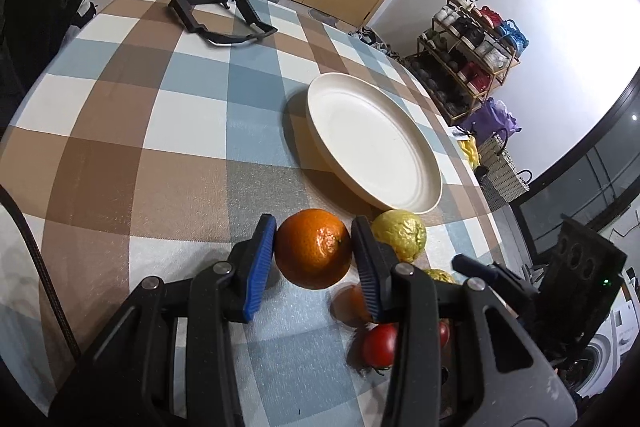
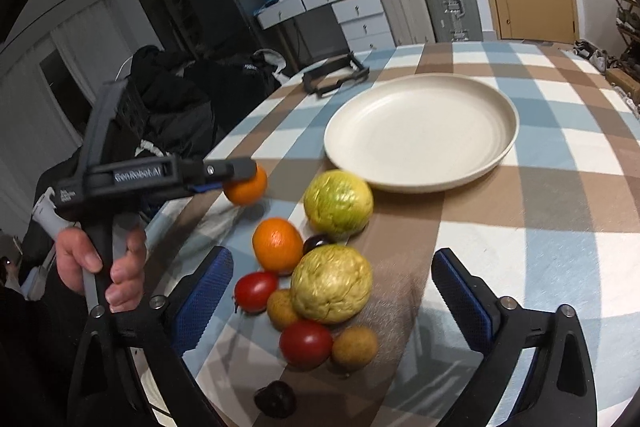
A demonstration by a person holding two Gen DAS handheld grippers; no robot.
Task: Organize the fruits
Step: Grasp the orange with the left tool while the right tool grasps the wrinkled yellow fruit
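An orange [image 1: 313,247] is pinched by the left gripper [image 1: 314,251] above the table, near the plate [image 1: 424,187]. The right gripper [image 2: 332,307] is spread wide. The round orange could be dropped if squeezed too softly.

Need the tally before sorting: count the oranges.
2. One orange is held in the left gripper; the second orange lies in the fruit pile beside a tomato. None seems hidden.
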